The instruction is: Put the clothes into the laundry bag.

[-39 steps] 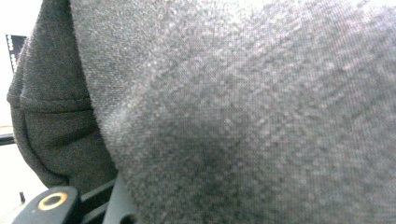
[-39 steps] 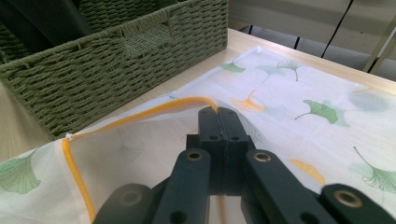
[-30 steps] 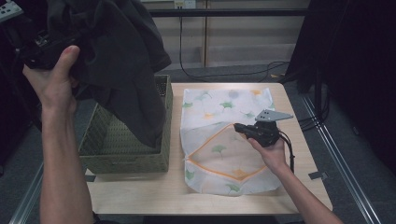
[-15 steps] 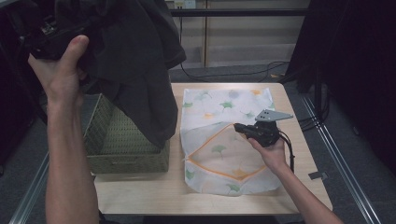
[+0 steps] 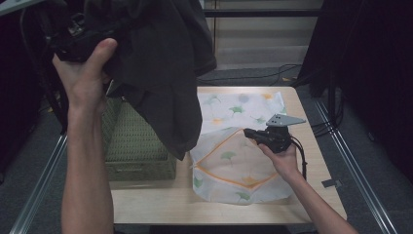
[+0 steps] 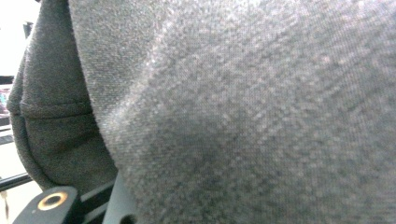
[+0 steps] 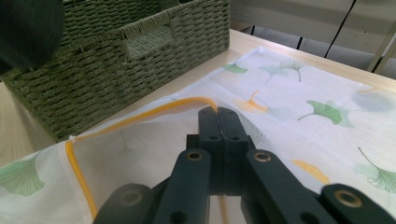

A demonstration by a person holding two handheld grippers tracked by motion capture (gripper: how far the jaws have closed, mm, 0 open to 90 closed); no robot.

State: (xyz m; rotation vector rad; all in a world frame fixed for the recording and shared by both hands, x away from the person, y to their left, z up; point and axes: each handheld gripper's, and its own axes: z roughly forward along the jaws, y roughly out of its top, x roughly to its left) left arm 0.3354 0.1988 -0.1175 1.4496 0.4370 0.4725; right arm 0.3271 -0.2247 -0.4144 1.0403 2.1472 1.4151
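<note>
Grey garment (image 5: 160,73) hangs high from the left gripper (image 5: 80,41), clear of the woven basket (image 5: 136,146); its grip is hidden. Right gripper (image 5: 258,135), jaws pinched together on the orange rim, props a leaf-print mesh bag (image 5: 234,165) open on the table (image 5: 160,209).

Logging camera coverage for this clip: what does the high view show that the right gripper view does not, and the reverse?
High view alone: the left gripper raised with the dark garment hanging from it, both forearms, and the whole table. Right gripper view alone: the right gripper with jaws shut on the laundry bag's orange-trimmed edge, and the basket's handle cut-out. Shared: the green woven basket and the leaf-print laundry bag.
</note>
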